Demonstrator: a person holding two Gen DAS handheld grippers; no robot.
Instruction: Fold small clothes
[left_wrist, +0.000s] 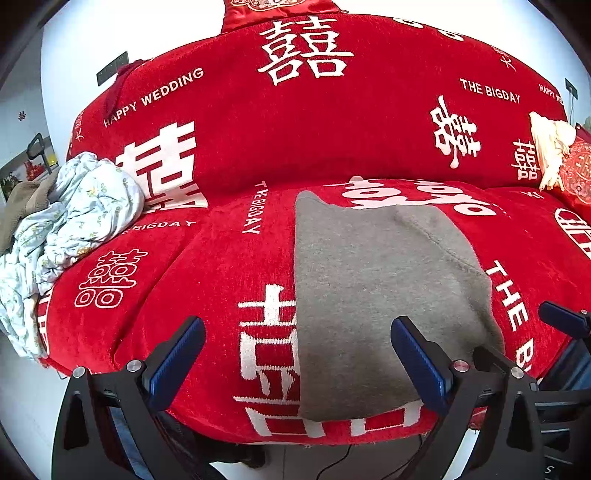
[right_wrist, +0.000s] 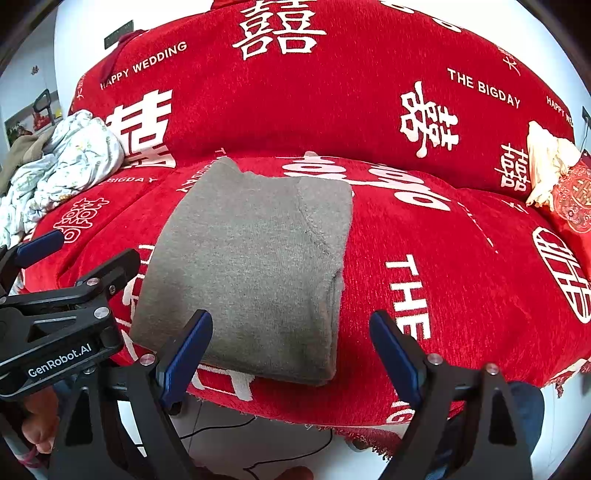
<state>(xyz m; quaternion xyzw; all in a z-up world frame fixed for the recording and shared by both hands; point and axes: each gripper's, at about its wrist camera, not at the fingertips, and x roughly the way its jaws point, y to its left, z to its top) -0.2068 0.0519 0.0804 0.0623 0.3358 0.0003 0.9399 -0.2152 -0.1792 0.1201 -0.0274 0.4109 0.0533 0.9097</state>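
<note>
A grey knit garment (left_wrist: 376, 295) (right_wrist: 258, 266) lies folded into a flat rectangle on the red sofa seat (left_wrist: 207, 280) (right_wrist: 399, 229), with its near edge close to the seat front. My left gripper (left_wrist: 299, 362) is open and held over the garment's near left part, with nothing pressed between its blue pads. My right gripper (right_wrist: 291, 354) is also wide open at the garment's near right corner and holds nothing. Each gripper shows at the edge of the other's view: the right gripper (left_wrist: 565, 321) and the left gripper (right_wrist: 55, 302).
A heap of pale floral clothes (left_wrist: 74, 221) (right_wrist: 66, 166) lies on the sofa's left end. A cream cloth (left_wrist: 550, 147) (right_wrist: 546, 166) and a red cushion (right_wrist: 576, 199) sit at the right end. Black cables (right_wrist: 221, 424) run on the floor below the seat front. A person's hand (right_wrist: 37, 424) shows at lower left.
</note>
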